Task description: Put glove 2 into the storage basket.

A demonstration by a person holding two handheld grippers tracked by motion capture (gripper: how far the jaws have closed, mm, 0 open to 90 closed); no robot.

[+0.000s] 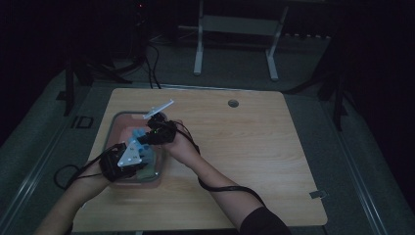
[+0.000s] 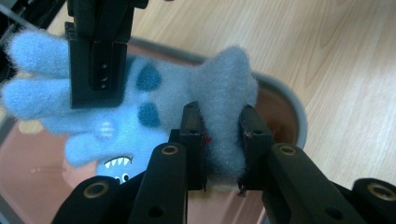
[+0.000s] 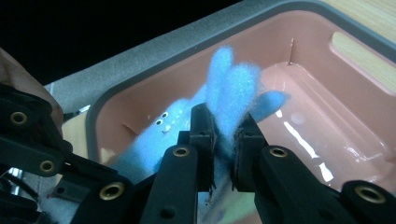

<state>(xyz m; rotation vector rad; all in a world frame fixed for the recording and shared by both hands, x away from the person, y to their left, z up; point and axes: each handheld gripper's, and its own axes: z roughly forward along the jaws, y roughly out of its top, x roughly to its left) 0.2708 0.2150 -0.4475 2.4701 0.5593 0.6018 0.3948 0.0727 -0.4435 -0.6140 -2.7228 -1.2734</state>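
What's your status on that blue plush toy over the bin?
Left gripper shut on blue plush toy. Right gripper shut on its other end. Toy held over pink bin. Nothing in the way.

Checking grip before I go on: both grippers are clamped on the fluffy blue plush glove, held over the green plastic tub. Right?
Not quite: the tub is pink with a grey rim, as the right gripper view shows. Both the left gripper and right gripper are clamped on the fluffy blue plush glove.

A fluffy light-blue plush toy with darker blue spots and small white teeth is stretched out. It hangs over the pink tub at the bench's near left.
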